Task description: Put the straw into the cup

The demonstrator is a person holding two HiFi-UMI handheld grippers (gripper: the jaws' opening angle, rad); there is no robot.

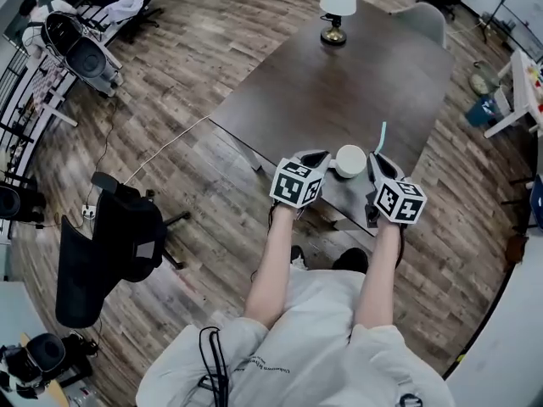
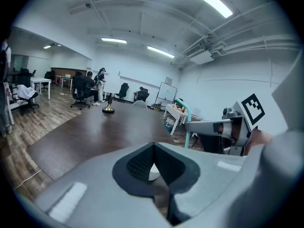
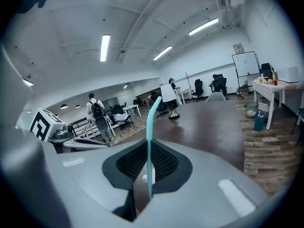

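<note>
Head view: the right gripper pinches the straw upright beside the cup, seemingly for insertion, while the left gripper flanks it, closed and empty.

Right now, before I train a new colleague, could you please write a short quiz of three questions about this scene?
1. True or false: the thin teal straw already stands inside the round white cup.
2. Which gripper is shut on the straw? A) left gripper B) right gripper
3. Fill in: the cup stands on a dark brown ___, near its edge.
Key: 1 false; 2 B; 3 table.
</note>
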